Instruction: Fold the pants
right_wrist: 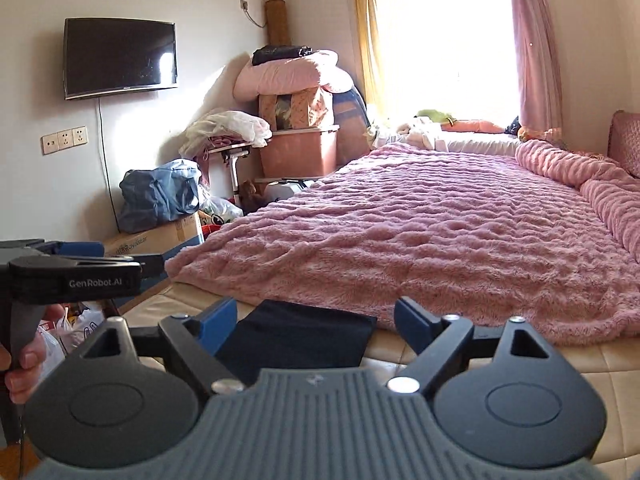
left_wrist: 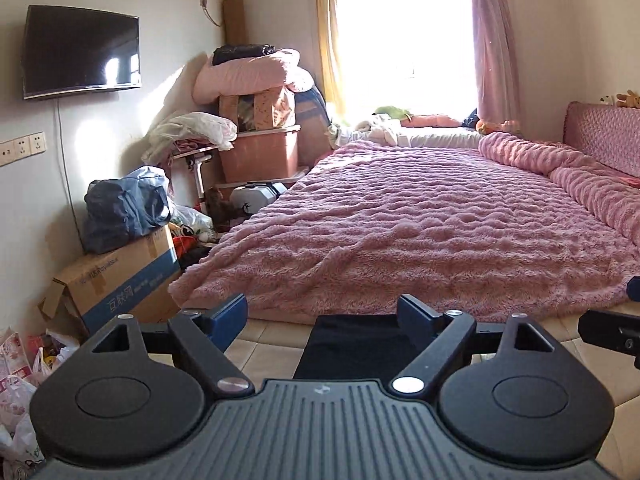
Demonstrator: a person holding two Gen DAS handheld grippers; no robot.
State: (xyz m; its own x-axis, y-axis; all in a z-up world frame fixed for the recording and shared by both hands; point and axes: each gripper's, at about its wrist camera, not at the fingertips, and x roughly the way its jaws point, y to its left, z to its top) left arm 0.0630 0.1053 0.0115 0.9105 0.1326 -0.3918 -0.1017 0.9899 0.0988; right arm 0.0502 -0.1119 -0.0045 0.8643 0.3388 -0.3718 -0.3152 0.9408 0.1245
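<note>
Nearest my lens are the two blue-padded fingers of my left gripper point(left_wrist: 322, 312), spread wide with nothing pinched between them. My right gripper point(right_wrist: 316, 316) is the same: fingers apart, pads bare. Below and just past both lies the pants point(right_wrist: 298, 336), one dark, compact rectangle resting flat on the tan quilted bed edge point(right_wrist: 480, 364), just short of the pink blanket point(right_wrist: 420, 240). I judge the fold finished: the cloth sits squared, and both tools stand off it, so that nothing drags the layers askew. In the right view my left hand point(right_wrist: 20, 364) grips its tool's handle at the frame's edge. Counting: one pair of pants, two grippers, four fingers, one blanket, and one wall television point(left_wrist: 82, 52).
</note>
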